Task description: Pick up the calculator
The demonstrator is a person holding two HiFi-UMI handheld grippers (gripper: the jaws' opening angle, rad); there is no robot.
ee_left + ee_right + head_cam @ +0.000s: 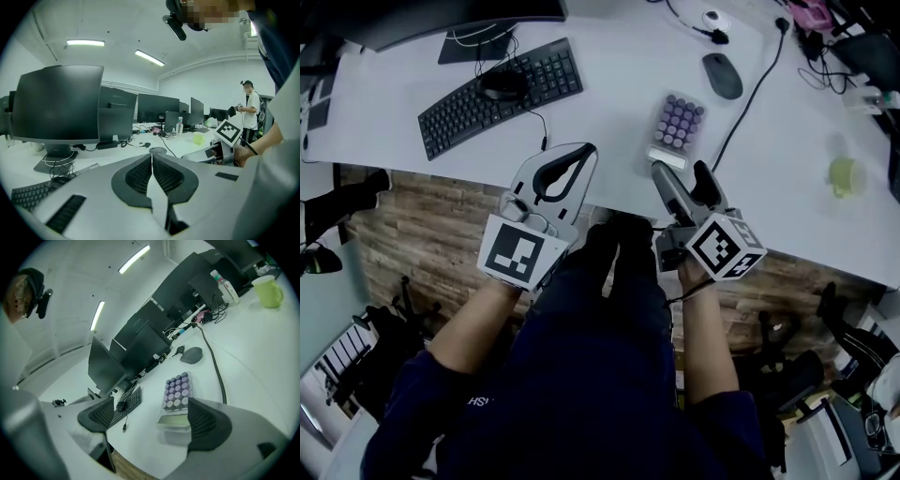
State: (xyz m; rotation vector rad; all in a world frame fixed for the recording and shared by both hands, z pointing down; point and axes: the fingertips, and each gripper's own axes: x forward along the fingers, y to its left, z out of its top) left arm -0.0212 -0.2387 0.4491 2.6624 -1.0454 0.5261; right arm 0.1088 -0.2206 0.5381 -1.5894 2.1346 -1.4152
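Note:
The calculator (678, 129), pale with purple round keys and a small screen, lies flat on the white desk (609, 122) near its front edge. My right gripper (682, 175) is open just in front of the calculator, its jaws pointing at the screen end. In the right gripper view the calculator (176, 397) lies just beyond the right jaw, and nothing is between the jaws of the right gripper (150, 417). My left gripper (584, 153) is shut and empty, at the desk edge to the calculator's left. The left gripper (151, 158) shows its pads pressed together.
A black keyboard (500, 94) with a mouse (503, 84) on it lies at the left of the desk. A grey mouse (723, 75) and a black cable (752, 94) lie right of the calculator. A green cup (844, 175) stands far right. A person (251, 110) stands in the background.

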